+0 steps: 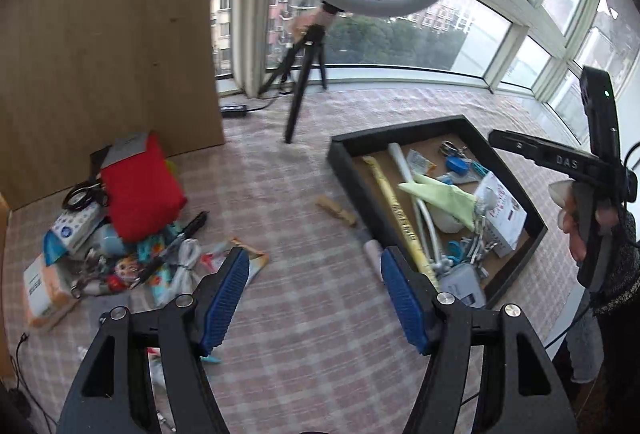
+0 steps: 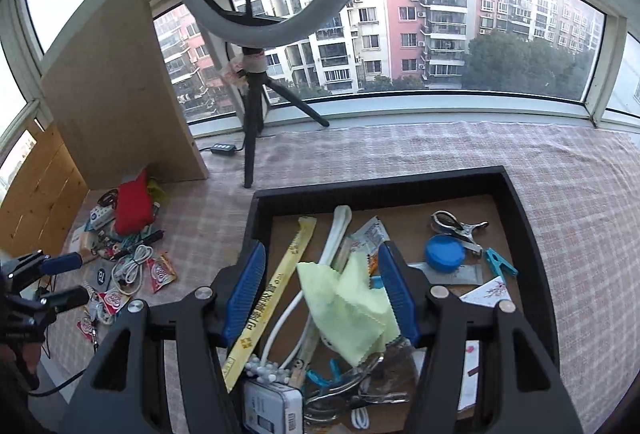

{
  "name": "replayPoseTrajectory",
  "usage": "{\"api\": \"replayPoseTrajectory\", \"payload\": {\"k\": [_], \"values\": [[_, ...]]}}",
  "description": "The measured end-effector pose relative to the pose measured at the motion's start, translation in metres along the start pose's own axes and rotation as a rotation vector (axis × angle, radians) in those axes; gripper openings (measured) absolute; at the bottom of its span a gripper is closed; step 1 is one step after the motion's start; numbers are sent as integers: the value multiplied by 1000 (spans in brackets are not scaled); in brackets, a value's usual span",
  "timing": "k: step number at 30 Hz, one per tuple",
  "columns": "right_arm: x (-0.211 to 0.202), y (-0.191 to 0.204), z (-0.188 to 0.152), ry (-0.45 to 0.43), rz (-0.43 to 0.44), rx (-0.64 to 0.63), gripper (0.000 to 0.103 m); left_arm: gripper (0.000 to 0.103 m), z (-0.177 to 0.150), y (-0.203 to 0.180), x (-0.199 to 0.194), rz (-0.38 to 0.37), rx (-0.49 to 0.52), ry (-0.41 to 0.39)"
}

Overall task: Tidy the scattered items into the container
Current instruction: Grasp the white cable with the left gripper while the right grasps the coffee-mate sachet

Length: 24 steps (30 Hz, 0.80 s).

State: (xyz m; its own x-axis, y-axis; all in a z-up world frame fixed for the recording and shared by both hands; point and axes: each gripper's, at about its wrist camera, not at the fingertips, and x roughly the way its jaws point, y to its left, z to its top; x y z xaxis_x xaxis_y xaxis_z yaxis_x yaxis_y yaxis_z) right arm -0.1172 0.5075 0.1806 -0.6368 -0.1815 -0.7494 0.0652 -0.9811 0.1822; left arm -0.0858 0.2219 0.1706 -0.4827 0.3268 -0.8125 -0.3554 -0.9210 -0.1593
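The left gripper [image 1: 312,298] hangs with jaws apart and nothing between its 2 blue pads [image 1: 226,298], above checked cloth [image 1: 288,202]. Right of it sits the black tray [image 1: 344,158], already cluttered; a wooden clothespin [image 1: 336,215] lies just beside the tray's left wall. Well left of the tray, a red pouch [image 1: 140,190] tops the scattered pile [image 1: 120,258].

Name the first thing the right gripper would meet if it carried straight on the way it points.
Probably the pale green cloth lying in the black tray: it sits between the open right gripper pads, though depth is unclear.
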Motion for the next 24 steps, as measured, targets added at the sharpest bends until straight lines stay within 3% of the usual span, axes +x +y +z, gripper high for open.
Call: {"api": "replayPoseTrajectory", "payload": {"k": [7,14,18,24], "values": [[17,61,-13,45,92,-68,58,65,-36,106,-47,141,-193,-39],[50,123,-33,124,156,-179,58,65,-92,179,-71,237,-359,-24],[68,154,-41,169,184,-244,58,65,-116,200,-72,253,-413,-6],[104,191,-44,239,205,-348,58,64,-103,177,-45,197,-318,24]]}}
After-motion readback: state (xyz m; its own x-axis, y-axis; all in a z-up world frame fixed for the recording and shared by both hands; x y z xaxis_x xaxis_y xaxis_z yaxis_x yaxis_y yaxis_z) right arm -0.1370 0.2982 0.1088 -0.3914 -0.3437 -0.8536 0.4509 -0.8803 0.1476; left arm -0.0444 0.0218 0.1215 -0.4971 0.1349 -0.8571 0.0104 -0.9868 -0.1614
